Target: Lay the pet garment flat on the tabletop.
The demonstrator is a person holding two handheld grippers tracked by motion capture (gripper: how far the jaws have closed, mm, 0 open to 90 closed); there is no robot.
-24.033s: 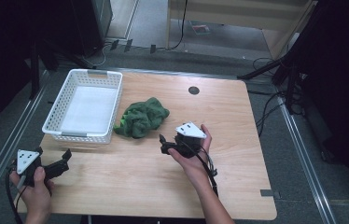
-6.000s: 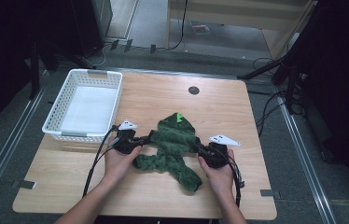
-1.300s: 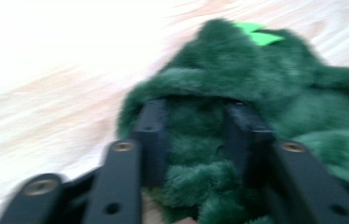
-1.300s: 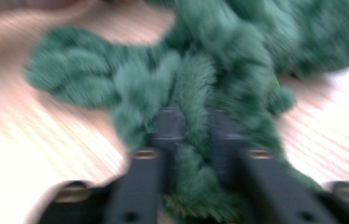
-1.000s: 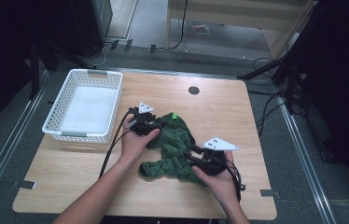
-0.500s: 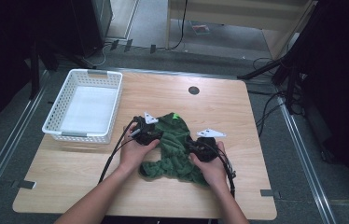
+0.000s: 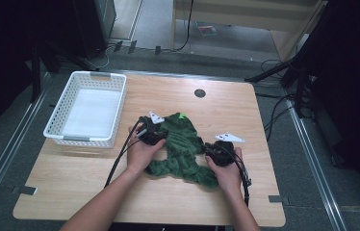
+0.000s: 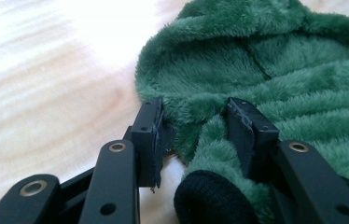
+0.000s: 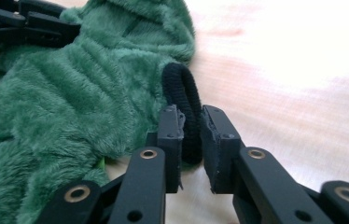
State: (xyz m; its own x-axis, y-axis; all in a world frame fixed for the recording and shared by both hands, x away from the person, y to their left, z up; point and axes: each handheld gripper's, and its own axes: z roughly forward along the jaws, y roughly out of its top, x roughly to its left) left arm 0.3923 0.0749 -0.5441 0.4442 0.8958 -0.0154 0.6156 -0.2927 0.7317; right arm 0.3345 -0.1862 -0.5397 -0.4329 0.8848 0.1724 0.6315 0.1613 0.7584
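Both hands slid inward; right gripper [image 9: 191, 128] pinches the black cuff [image 9: 185, 100], left gripper [image 8: 196, 133] half-open round the green fleece garment's [image 7: 184, 147] sleeve [image 8: 219, 149], so clamp and fold next

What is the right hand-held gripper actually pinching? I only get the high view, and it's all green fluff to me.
Observer: The right hand-held gripper has its jaws closed on a black ribbed cuff at a sleeve end of the green fleece garment.
Operator: And the left one, has it grabbed anything?
Observer: Not clamped. The left hand-held gripper has its jaws open, straddling the other sleeve just above that sleeve's cuff.
Operator: Is that a hood at the top of the garment?
Observer: It looks like one. The left gripper view shows a deep, rounded hood opening beyond the jaws.
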